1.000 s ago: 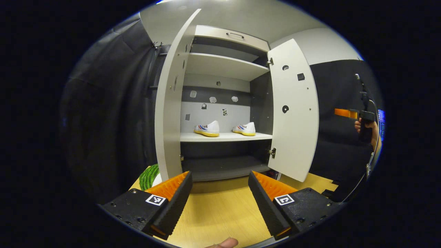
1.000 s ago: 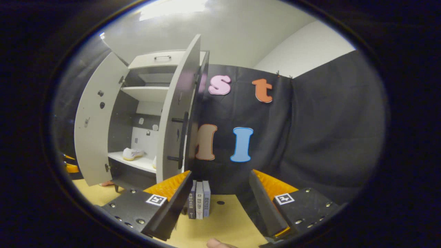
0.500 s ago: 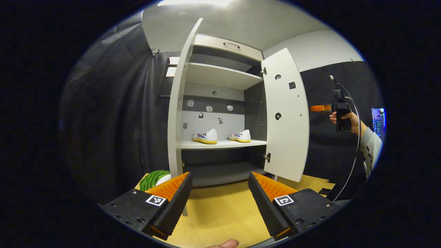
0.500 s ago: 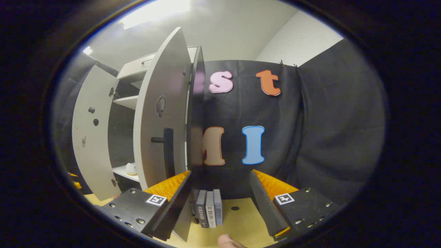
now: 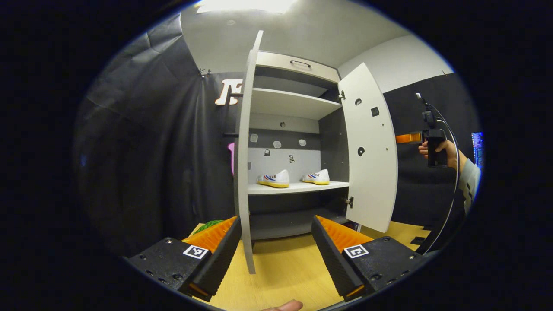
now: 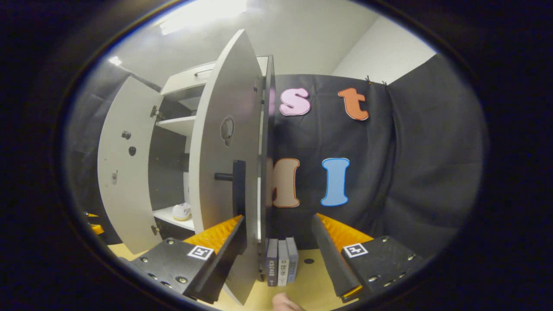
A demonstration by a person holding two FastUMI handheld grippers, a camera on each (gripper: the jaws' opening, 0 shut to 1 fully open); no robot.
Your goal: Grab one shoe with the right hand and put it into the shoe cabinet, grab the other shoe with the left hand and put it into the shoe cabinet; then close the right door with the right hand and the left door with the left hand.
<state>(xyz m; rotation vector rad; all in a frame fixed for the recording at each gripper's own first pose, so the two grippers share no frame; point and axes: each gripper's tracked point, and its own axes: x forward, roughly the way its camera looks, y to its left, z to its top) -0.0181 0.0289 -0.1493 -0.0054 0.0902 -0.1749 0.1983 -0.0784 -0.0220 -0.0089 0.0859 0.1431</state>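
Two shoes (image 5: 273, 179) sit on the shoe cabinet (image 5: 293, 103) shelf, both doors open. Left gripper (image 5: 275, 255) fingers spread; right gripper (image 6: 278, 252) fingers spread, apparently beside the right door (image 6: 224, 172).

bright ceiling light (image 5: 246, 5) glare overhead, dim cabinet interior (image 5: 285, 216), strong fisheye edge bending

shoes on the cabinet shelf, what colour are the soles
Yellow soles under white uppers with red and blue stripes; the shoes show best in the left gripper view.
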